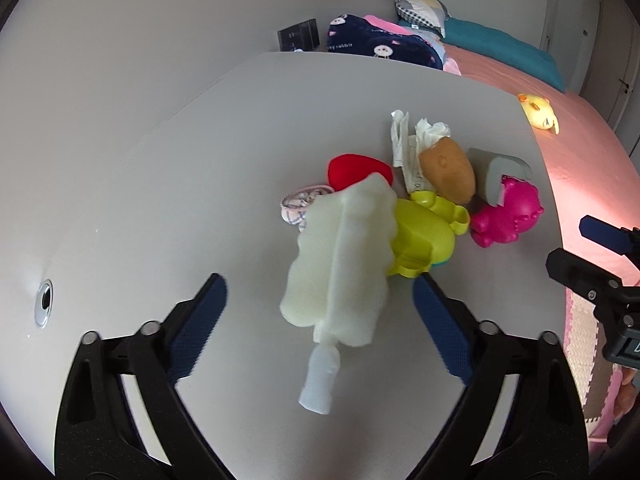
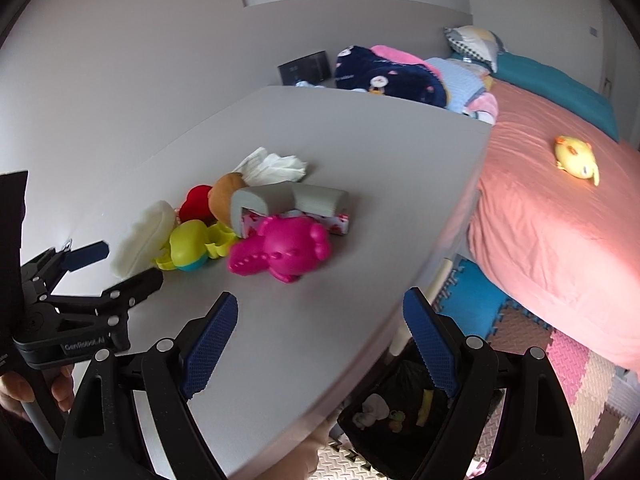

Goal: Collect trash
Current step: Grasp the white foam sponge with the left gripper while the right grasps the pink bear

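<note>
A pile lies on the grey table (image 1: 160, 160): a pale sponge brush with a white handle (image 1: 340, 264), a yellow-green toy (image 1: 424, 236), a pink toy (image 1: 508, 212), a potato (image 1: 448, 170), a red heart (image 1: 356, 170), crumpled tissue (image 1: 430, 130), paper (image 1: 400, 136), a grey foam corner piece (image 1: 498, 170) and a hair tie (image 1: 298, 204). My left gripper (image 1: 320, 308) is open, its fingers either side of the brush, not touching. My right gripper (image 2: 320, 320) is open and empty over the table's front edge, near the pink toy (image 2: 284, 252). The tissue (image 2: 276, 168) lies behind the pile.
A black bin (image 2: 400, 412) with trash in it stands on the foam floor mats below the table edge. A bed with a pink sheet (image 2: 552, 216), a yellow duck toy (image 2: 576, 156) and blankets lies to the right. The right gripper shows in the left wrist view (image 1: 600, 272).
</note>
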